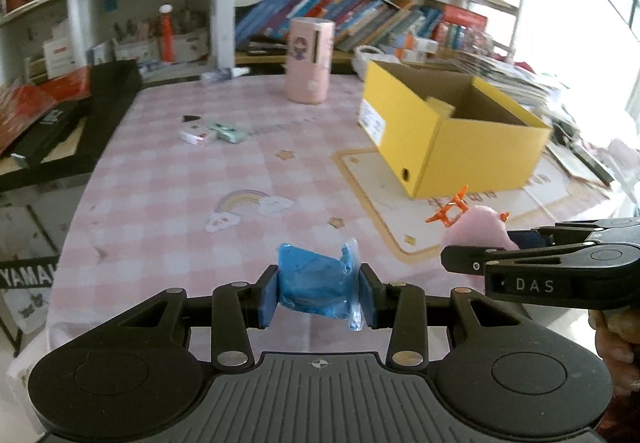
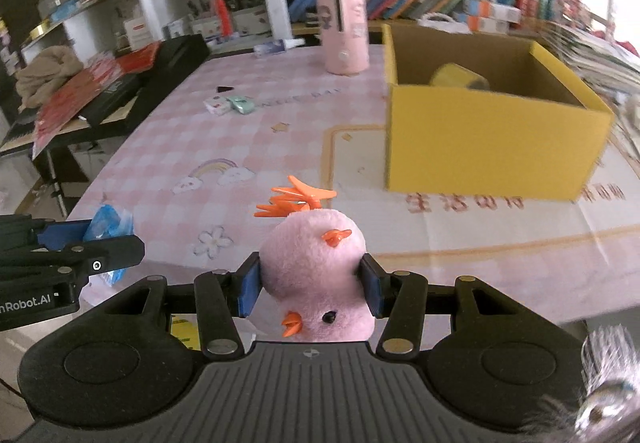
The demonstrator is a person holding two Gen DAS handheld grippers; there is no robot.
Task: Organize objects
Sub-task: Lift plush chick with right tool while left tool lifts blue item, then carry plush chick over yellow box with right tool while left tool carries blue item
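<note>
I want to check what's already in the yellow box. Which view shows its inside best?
The right wrist view: it looks over the near wall of the yellow box and shows a yellow tape roll inside. The left wrist view shows the yellow box corner-on, with only a yellow scrap past its rim.

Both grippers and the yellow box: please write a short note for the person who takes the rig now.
Left gripper: shut on the blue packet, above the table.
Right gripper: shut on the pink plush chick, also in the air.
Yellow box: open, at the far right, with a yellow roll already inside.
Left on the table: orange hair clip, two small packets, pink cylinder.
Likely next: bring both held things to the box.
</note>
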